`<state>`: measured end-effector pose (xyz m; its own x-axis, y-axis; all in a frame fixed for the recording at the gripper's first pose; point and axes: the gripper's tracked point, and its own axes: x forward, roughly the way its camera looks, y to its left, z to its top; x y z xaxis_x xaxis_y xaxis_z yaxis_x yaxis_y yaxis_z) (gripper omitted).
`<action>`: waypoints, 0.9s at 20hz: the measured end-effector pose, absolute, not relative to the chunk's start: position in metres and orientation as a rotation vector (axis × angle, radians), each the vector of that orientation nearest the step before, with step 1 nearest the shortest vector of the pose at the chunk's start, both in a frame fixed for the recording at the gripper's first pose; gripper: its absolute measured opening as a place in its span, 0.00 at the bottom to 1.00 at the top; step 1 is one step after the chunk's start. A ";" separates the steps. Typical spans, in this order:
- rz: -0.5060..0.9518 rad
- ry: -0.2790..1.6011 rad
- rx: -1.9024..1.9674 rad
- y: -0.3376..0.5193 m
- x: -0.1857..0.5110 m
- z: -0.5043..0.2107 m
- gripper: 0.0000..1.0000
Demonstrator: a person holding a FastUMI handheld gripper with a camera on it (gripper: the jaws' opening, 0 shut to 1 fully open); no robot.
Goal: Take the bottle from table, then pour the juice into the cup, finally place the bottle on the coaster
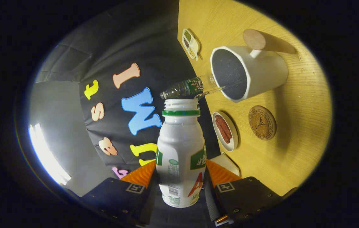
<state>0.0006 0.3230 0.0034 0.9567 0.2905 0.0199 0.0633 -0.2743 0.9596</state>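
My gripper (181,172) is shut on a white juice bottle (181,148) with a green neck ring and an open mouth, one finger on each side of its body. The whole view is rolled, so the wooden table (293,152) stands on its side and the bottle is tipped toward the cup. A thin clear stream (210,92) runs from the bottle's mouth over the rim into the white cup (263,76), which has a dark inside and a wooden handle (266,41). The round cork coaster (262,122) lies bare on the table just beside the cup.
A clear plastic bottle (184,88) with a green label stands beyond the juice bottle's mouth, near the cup. A small white dish of red strips (225,130) sits next to the coaster. A divided dish (191,43) lies by the table's edge. A white object (230,163) sits near one finger.
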 end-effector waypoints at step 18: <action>0.215 0.238 1.934 0.313 0.003 0.005 0.67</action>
